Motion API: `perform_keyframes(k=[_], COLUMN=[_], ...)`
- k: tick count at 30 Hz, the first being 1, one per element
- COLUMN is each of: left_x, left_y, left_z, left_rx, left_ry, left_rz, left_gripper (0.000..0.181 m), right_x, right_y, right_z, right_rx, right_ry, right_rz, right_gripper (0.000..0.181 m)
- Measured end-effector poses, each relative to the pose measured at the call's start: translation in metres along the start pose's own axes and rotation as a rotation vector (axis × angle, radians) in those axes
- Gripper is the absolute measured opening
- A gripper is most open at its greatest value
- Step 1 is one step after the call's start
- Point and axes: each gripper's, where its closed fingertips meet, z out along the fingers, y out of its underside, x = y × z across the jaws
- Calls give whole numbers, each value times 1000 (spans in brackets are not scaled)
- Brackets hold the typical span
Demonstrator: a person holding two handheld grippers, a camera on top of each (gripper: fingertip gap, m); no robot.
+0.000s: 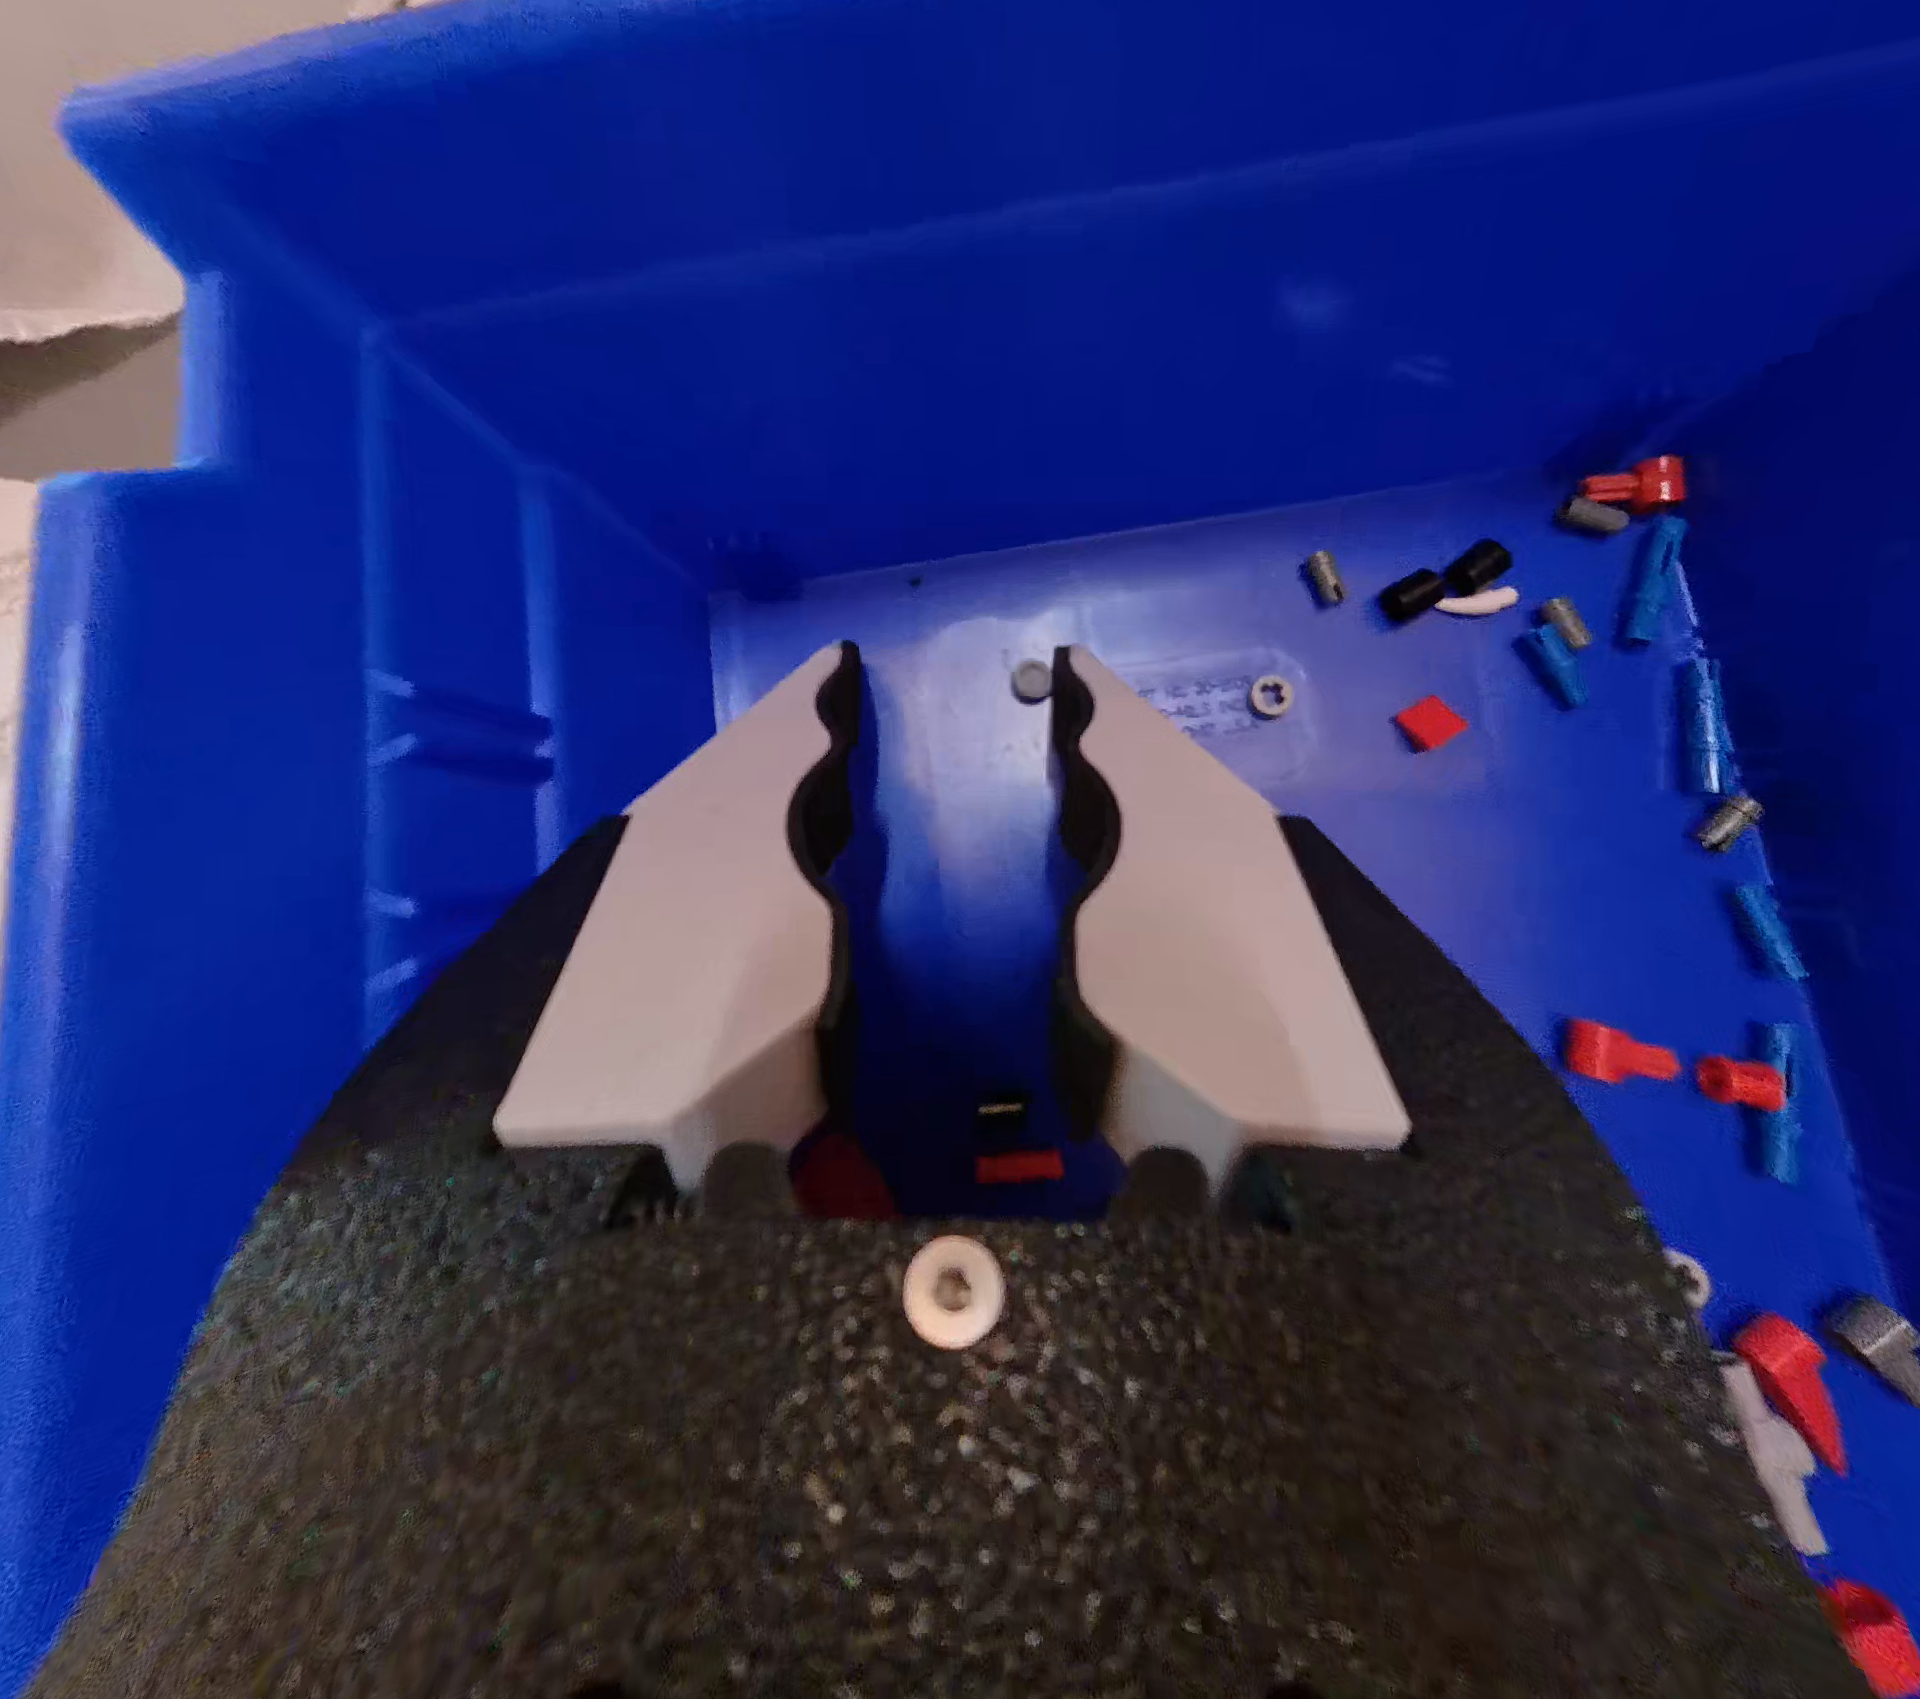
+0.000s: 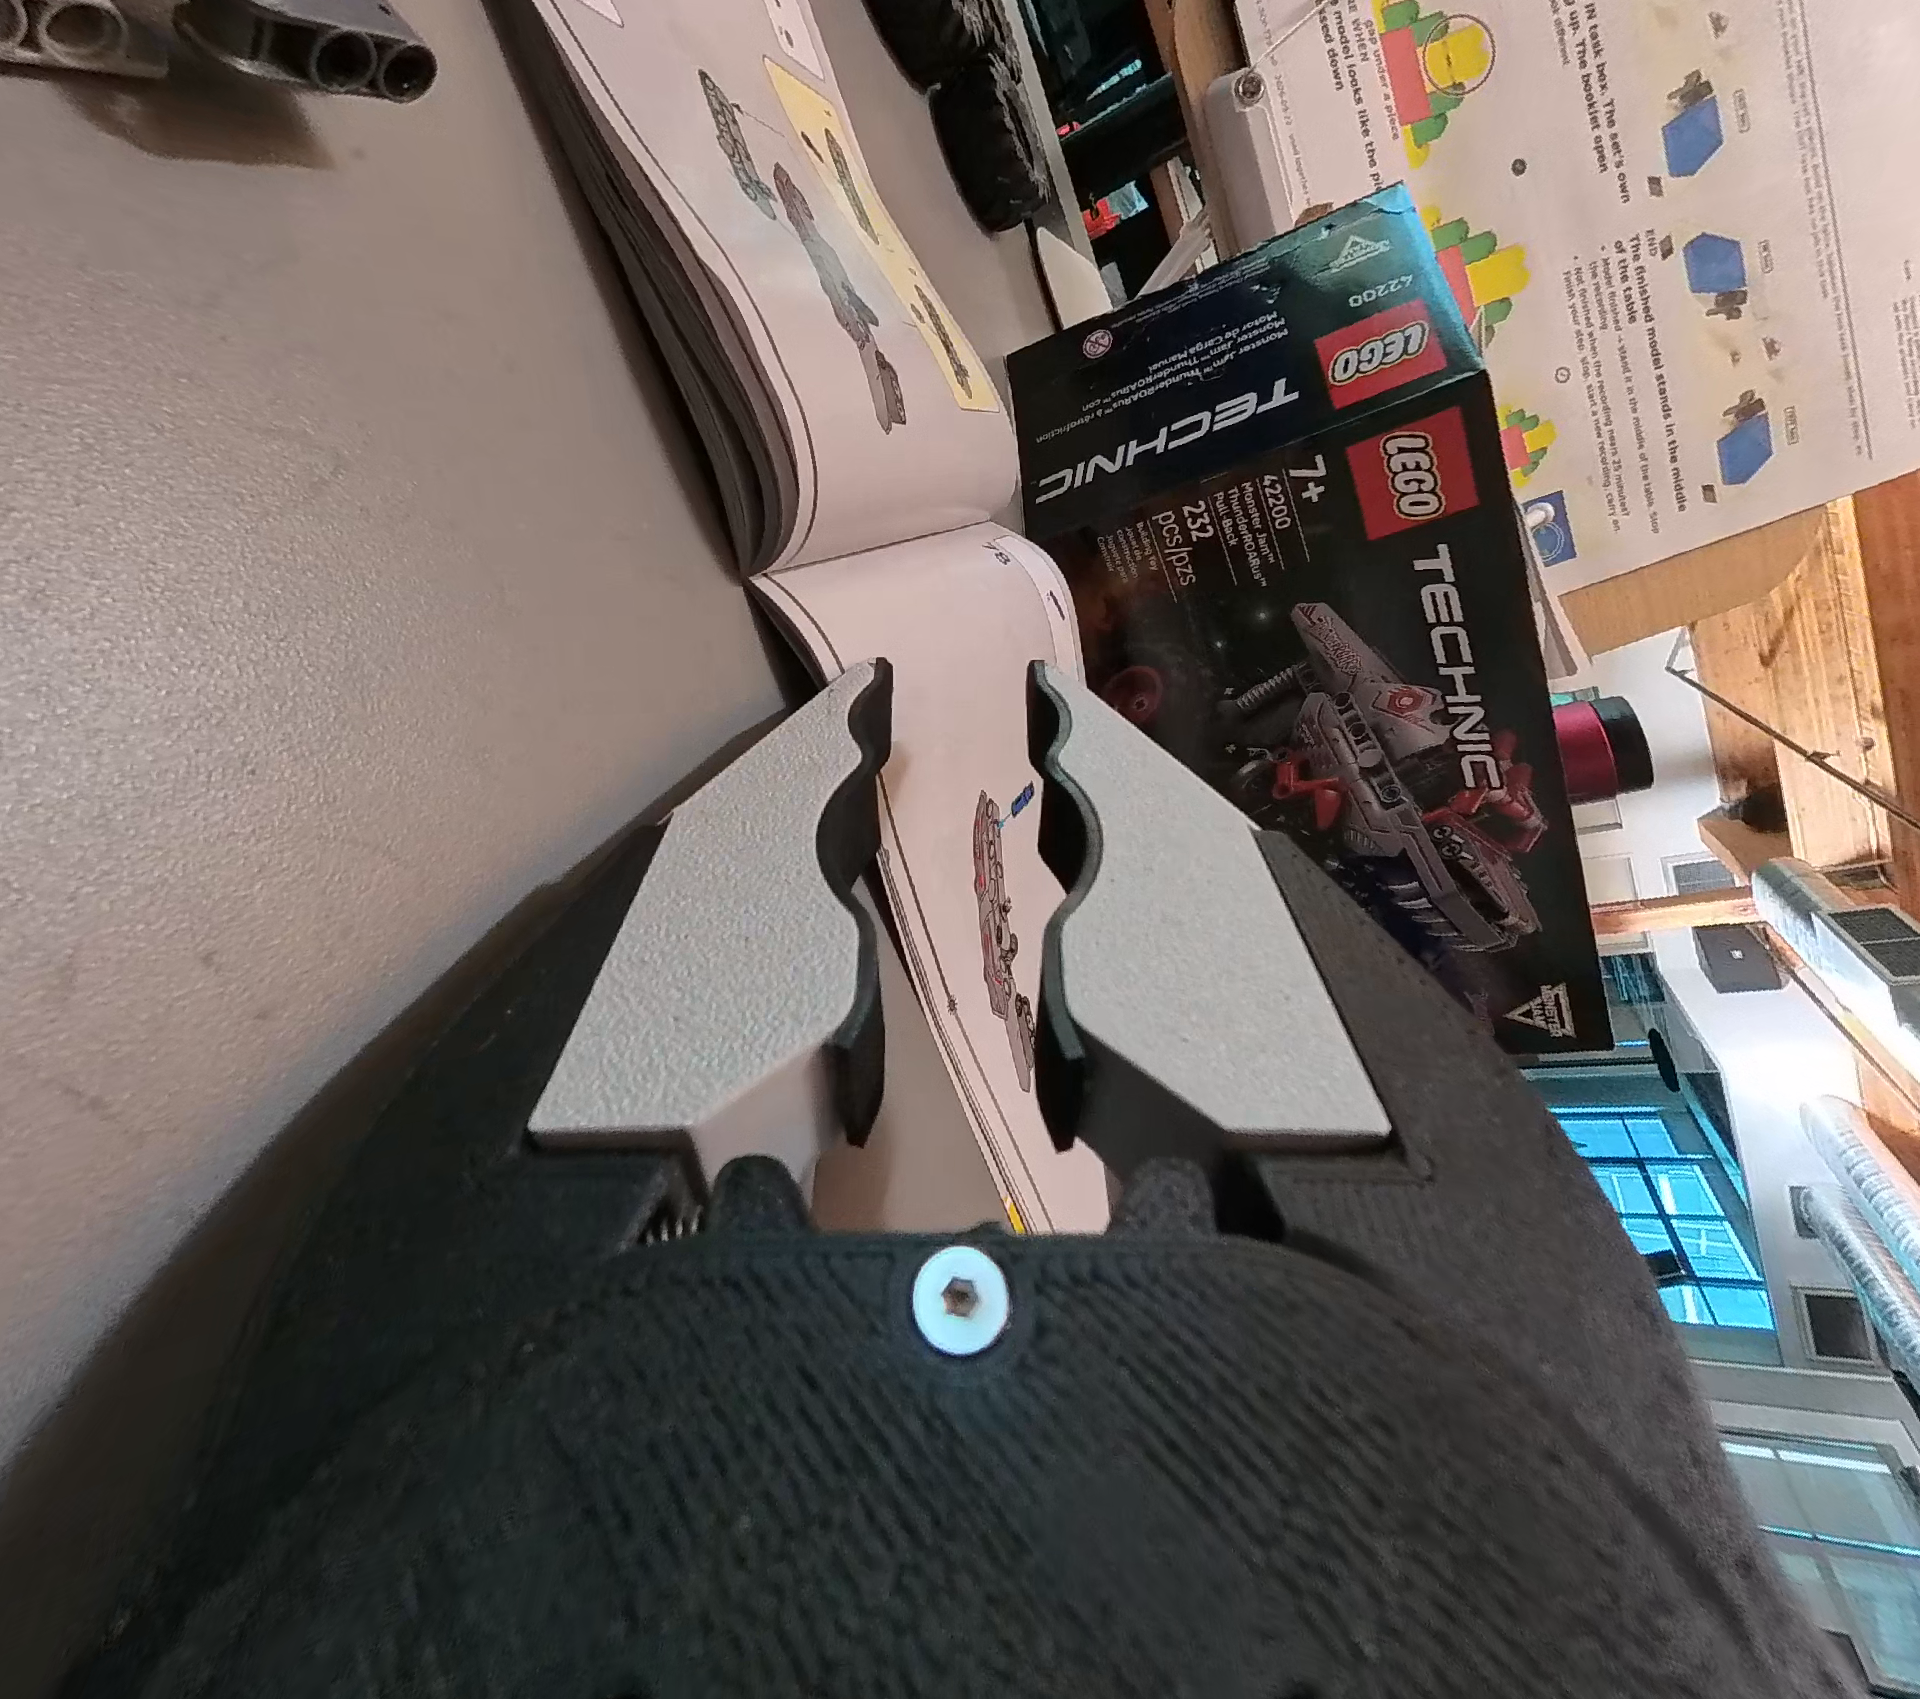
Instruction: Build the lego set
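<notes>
My left gripper (image 1: 956,662) is open and empty inside a blue bin (image 1: 935,174), tips just above its floor. A small grey round piece (image 1: 1031,679) lies by the right fingertip. Loose small pieces lie to the right: a beige bush (image 1: 1271,695), a red tile (image 1: 1431,722), black connectors (image 1: 1446,581), blue pins (image 1: 1553,662) and red pieces (image 1: 1621,1052). My right gripper (image 2: 956,678) is open and empty, turned on its side over the open instruction booklet (image 2: 810,278). A grey partial assembly (image 2: 208,2) lies on the table at upper left.
The set's dark box (image 2: 1351,610) stands beside the booklet. Black tyres (image 2: 956,28) lie behind the booklet. A printed instruction sheet on a wooden board (image 2: 1662,143) stands behind the box. The bin's tall walls close in the left gripper on the left and far sides. The gap from one gripper's tips to the other's is roughly 50 cm. To the beige bush (image 1: 1271,695): left tips about 4 cm, right tips about 45 cm. To the red tile (image 1: 1431,722): left tips about 6 cm, right tips about 40 cm.
</notes>
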Motion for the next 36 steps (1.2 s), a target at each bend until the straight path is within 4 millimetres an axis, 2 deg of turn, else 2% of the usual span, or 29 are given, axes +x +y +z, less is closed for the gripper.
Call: perform_keyframes(k=[4, 6, 13, 16, 19, 21, 23, 25, 27, 29, 31, 33, 36], left_x=[8, 11, 18, 29, 36, 47, 66, 92, 128, 163, 196, 223, 260], left_y=[-1, 1, 4, -4, -10, -18, -31, -39, -38, -23, 7, 47, 126], left_z=[3, 2, -4, -14, -28, -48, -80, -122, -171, -215, -247, -264, -272], left_rx=[31, 26, -32, -11, 2, 32, 93, 142, 186, 215, 208, 174, 65], left_ry=[32, 56, 184, 297, 335, 385, 461, 556, 690, 796, 872, 908, 954], left_rz=[64, 55, -79, -148, -96, -23, 52, 129, 196, 282, 393, 490, 599], left_gripper=[23, 5, 5, 5, 5, 5, 4, 4, 4, 5, 4, 3, 4], right_x=[0, 0, 0, 0, 0, 0, 0, 0, 0, 0, 1, 5, 10], right_y=[0, 0, 0, 0, 0, 0, 0, -1, -2, -5, -8, -13, -27], right_z=[0, 0, 0, 0, 0, 0, 0, 0, -1, -2, -3, -6, -14], right_rx=[0, 0, 0, 0, 0, 0, 1, 4, 13, 26, 47, 79, 163], right_ry=[-1, -1, 0, 0, 0, -1, -1, -1, -3, -5, 1, 20, 15], right_rz=[-1, -1, -2, -1, -1, -1, 1, -1, -3, -1, 7, 18, 64], right_gripper=[24, 24, 24, 24, 24, 24, 24, 25, 26, 28, 30, 30, 35])
